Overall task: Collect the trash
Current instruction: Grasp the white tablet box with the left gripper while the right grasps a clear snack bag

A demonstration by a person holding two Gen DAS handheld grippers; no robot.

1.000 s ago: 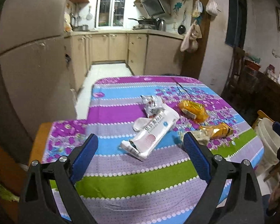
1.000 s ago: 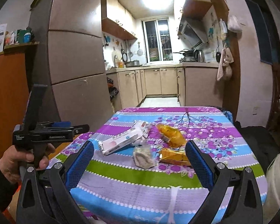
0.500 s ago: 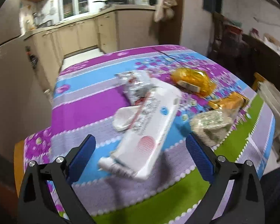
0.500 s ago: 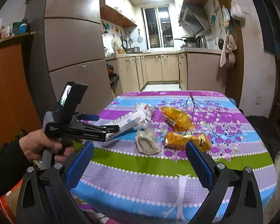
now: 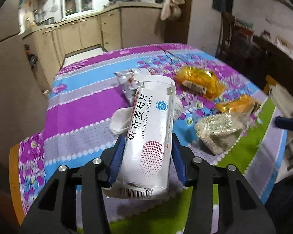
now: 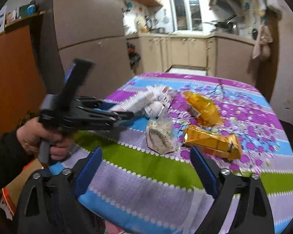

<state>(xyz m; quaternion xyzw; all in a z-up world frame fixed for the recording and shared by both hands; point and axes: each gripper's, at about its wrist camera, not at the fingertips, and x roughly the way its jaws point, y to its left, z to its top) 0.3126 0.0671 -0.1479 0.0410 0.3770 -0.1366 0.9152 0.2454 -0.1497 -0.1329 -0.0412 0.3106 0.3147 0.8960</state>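
Note:
My left gripper (image 5: 147,156) is shut on a white medicine box (image 5: 150,130) with a red dotted circle, at its near end; the box also shows in the right wrist view (image 6: 134,103). My right gripper (image 6: 146,167) is open and empty above the near table edge. On the striped tablecloth (image 6: 150,175) lie a clear bag of grains (image 6: 161,136), a flattened yellow wrapper (image 6: 213,142), an orange bag (image 6: 202,108), a silver wrapper (image 5: 127,81) and a crumpled white tissue (image 5: 121,120).
A grey fridge (image 6: 84,31) stands left of the table. Kitchen cabinets (image 6: 185,52) are behind it. A white bucket (image 5: 283,99) sits by the table's right edge, near a dark chair. The person's left hand (image 6: 39,136) holds the left gripper.
My left gripper moved forward and closed on the medicine box. My right gripper moved closer to the table and tilted down toward the grain bag and yellow wrapper.

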